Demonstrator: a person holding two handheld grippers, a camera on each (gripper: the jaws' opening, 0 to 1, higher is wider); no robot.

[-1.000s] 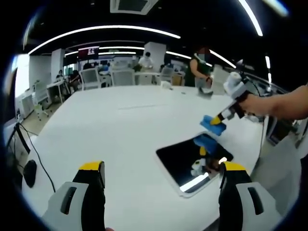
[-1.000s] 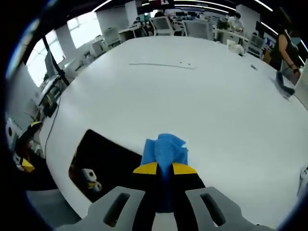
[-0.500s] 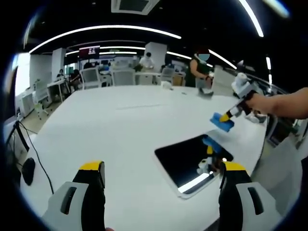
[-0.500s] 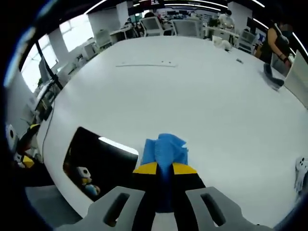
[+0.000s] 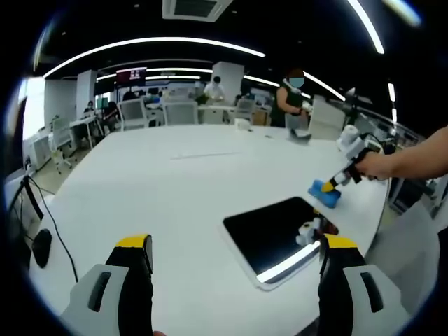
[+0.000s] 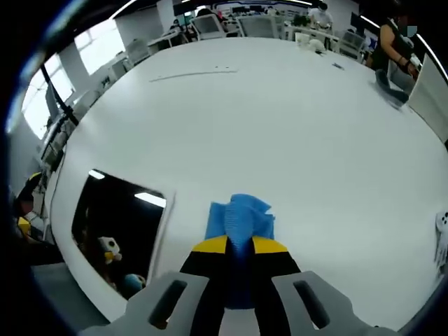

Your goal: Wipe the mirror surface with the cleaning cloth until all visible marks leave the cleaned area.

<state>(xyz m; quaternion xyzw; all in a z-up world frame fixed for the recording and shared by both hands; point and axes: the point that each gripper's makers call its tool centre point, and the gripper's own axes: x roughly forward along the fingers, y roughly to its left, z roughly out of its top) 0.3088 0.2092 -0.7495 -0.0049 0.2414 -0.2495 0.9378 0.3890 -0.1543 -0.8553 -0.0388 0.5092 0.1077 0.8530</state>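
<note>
A dark rectangular mirror (image 5: 276, 234) with a white frame lies flat on the white table (image 5: 168, 189), right of centre in the left gripper view. My left gripper (image 5: 234, 269) stands open in front of it, nothing between its yellow-tipped fingers (image 5: 133, 245). My right gripper (image 5: 334, 183), held by a person's hand, is shut on a blue cleaning cloth (image 5: 326, 192) and rests at the table just beyond the mirror's far right corner. In the right gripper view the cloth (image 6: 239, 218) sticks out from the shut gripper (image 6: 239, 245), with the mirror (image 6: 115, 224) off to the left.
Black cables and a dark object (image 5: 42, 248) lie at the table's left edge. A thin line mark (image 6: 192, 72) runs across the far table. Chairs, desks and people (image 5: 294, 98) stand beyond the far edge. A white object (image 6: 441, 241) sits at the right edge.
My right gripper with the cloth has moved off the mirror to the right and lowered toward the table. The left gripper has stayed still and open.
</note>
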